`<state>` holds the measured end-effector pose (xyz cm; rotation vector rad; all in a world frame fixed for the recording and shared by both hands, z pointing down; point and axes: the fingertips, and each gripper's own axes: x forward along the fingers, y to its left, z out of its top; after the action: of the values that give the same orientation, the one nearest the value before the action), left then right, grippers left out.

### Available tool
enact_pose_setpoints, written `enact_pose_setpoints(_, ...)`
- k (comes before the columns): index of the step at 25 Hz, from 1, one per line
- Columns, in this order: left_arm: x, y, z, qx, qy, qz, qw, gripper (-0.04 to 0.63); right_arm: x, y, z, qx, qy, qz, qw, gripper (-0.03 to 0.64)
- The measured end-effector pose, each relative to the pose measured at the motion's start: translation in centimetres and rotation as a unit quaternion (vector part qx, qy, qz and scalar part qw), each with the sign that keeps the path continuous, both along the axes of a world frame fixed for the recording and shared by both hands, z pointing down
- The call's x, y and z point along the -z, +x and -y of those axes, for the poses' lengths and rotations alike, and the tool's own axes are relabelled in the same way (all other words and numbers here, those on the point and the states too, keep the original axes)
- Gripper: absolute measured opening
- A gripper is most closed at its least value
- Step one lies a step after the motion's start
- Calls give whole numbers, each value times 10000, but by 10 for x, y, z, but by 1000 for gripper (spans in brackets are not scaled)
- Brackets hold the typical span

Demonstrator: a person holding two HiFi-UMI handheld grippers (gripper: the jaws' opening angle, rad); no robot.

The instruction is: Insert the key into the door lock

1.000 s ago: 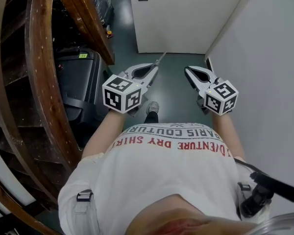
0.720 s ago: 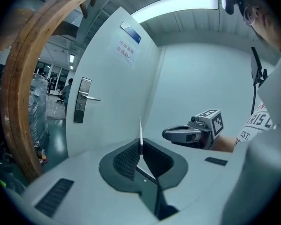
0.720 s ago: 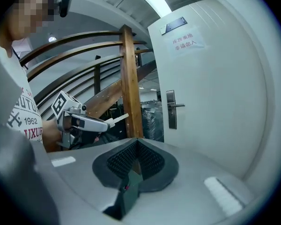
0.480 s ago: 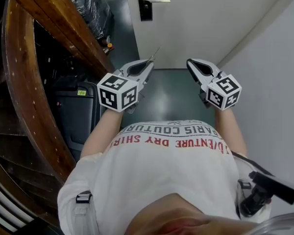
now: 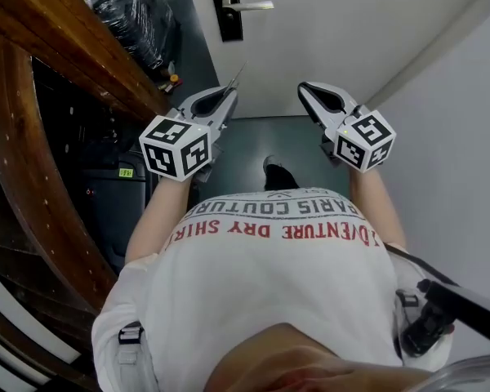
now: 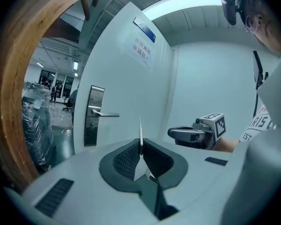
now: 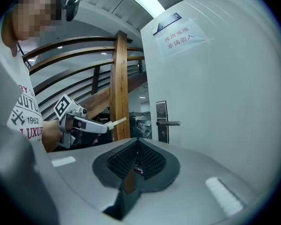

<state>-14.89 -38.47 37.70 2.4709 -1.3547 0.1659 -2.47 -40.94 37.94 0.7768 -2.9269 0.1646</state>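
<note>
The white door (image 5: 327, 23) stands ahead, with a dark lock plate (image 5: 225, 6) and a silver lever handle (image 5: 251, 6) at its left edge. My left gripper (image 5: 229, 91) is shut on the key (image 5: 234, 78), whose thin blade pokes past the jaws toward the door. In the left gripper view the key (image 6: 140, 129) stands edge-on between the pads, with the lock plate (image 6: 94, 115) some way off to its left. My right gripper (image 5: 303, 89) is held level beside it, shut with nothing in it. From the right gripper view the lock plate (image 7: 162, 121) is ahead and the left gripper (image 7: 111, 125) is at the left.
A curved wooden stair rail (image 5: 73, 47) and a black wrapped bundle (image 5: 135, 15) crowd the left side. A dark case (image 5: 114, 198) stands on the floor below them. A white wall (image 5: 461, 137) closes the right. A paper sign (image 6: 143, 46) hangs on the door.
Both grippers have come closer to the door, still side by side. The lock plate and handle have come further into the head view. The key stays held.
</note>
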Motion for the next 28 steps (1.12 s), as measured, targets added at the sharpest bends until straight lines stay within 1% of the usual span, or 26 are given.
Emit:
enact_pose_setpoints(2, -5, -2, 16, 64, -63, -16, 10000, 21, -5, -5, 19, 113, -15, -30, 9999, 2)
enact_pose_setpoints(5, -17, -4, 44, 142, -215, -44, 9997, 21, -15, -13, 51, 225, 26, -253, 9994, 3)
enact_pose_setpoints(7, -26, -6, 63, 186, -324, -58, 9993, 21, -20, -18, 75, 221, 110, -352, 9991, 5)
enact_pose_setpoints(9, -35, -9, 81, 231, -422, -97, 9988, 21, -20, -23, 100, 198, 222, -327, 9990, 12)
enact_pose_setpoints(12, -46, -13, 103, 291, -529, -185, 9980, 21, -17, -33, 137, 226, 423, -324, 9983, 41)
enact_pose_setpoints(14, -52, -17, 115, 329, -594, -197, 9975, 21, -14, -43, 162, 275, 575, -390, 9972, 75)
enact_pose_setpoints(18, -62, -28, 130, 402, -703, -193, 9965, 21, -6, -67, 204, 445, 892, -602, 9932, 156)
enact_pose_setpoints(21, -69, -35, 138, 471, -782, -232, 9956, 21, -5, -84, 229, 549, 1068, -849, 9891, 209)
enact_pose_setpoints(24, -74, -40, 144, 510, -833, -251, 9949, 21, -8, -97, 247, 567, 1165, -1004, 9865, 215)
enact_pose_setpoints(28, -78, -45, 149, 541, -852, -275, 9945, 21, -13, -105, 256, 537, 1197, -1005, 9863, 213)
